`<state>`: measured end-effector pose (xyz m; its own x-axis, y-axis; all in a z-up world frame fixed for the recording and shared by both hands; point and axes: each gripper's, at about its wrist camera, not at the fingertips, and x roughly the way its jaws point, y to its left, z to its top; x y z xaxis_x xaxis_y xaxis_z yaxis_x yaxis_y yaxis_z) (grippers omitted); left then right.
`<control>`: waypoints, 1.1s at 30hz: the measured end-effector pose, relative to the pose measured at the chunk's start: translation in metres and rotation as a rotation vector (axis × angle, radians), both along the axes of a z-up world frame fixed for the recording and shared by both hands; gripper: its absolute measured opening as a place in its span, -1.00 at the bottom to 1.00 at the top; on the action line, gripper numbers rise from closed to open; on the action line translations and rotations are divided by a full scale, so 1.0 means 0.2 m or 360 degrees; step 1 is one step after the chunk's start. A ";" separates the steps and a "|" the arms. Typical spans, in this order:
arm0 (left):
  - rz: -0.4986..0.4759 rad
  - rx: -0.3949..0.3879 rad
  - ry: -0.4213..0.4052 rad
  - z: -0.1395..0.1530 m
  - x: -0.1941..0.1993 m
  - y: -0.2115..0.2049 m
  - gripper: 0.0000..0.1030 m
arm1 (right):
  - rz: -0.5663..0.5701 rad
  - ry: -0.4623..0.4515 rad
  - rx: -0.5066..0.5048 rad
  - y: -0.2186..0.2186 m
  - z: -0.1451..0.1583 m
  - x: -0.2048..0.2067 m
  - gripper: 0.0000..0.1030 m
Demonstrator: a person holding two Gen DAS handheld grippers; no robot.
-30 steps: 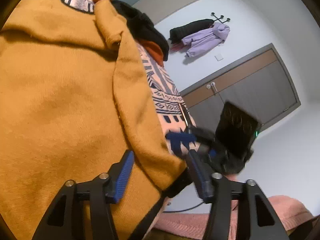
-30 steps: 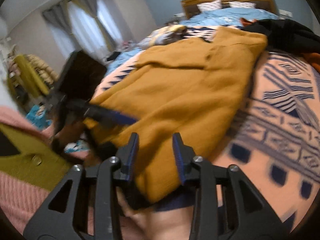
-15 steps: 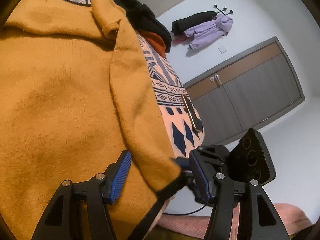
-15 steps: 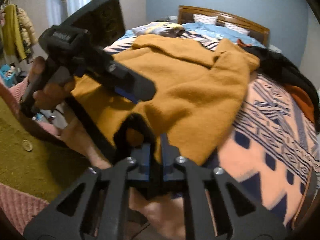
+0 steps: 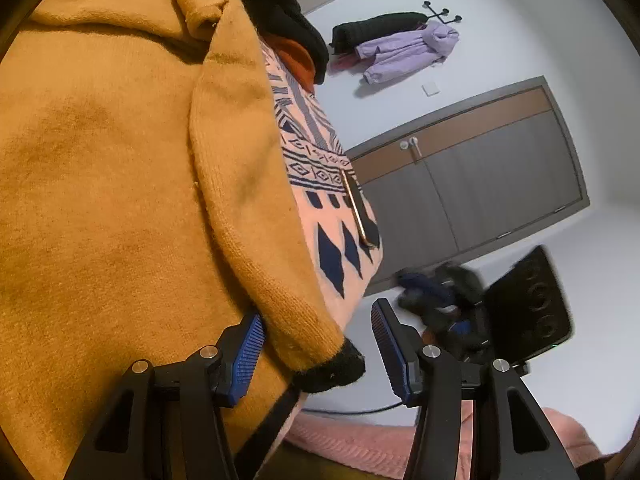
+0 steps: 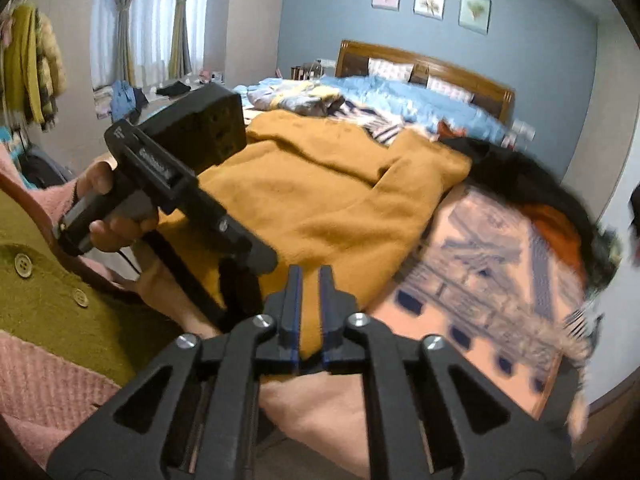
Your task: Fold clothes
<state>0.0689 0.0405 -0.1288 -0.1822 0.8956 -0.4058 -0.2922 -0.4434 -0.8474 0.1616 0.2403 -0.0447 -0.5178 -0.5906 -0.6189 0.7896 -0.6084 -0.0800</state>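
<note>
Fingers of right gripper (image 6: 306, 292) nearly together, opening slightly, a fold of mustard sweater (image 6: 320, 204) between the pads; whether they press it can't be told. Fingers of left gripper (image 5: 316, 354) spread, closing; sweater's black-cuffed sleeve (image 5: 256, 208) lies between them, against the left pad only. Sweater spread flat on patterned blanket (image 6: 492, 280) w/ black garment (image 6: 520, 176) just beside. Bed's headboard (image 6: 424, 64) beyond.
</note>
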 end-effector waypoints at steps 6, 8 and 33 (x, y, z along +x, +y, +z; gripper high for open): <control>0.0022 -0.0024 -0.0009 -0.01 -0.01 -0.01 0.03 | 0.0050 -0.0074 0.0000 -0.18 -0.19 0.01 -0.08; 0.0016 -0.0048 -0.0004 0.00 -0.01 0.00 0.03 | 0.0021 -0.0043 0.0035 -0.23 -0.25 0.01 -0.08; -0.0031 0.0076 -0.0148 -0.06 -0.06 0.02 -0.77 | -0.0256 0.0252 0.0201 -0.21 -0.25 0.10 -0.75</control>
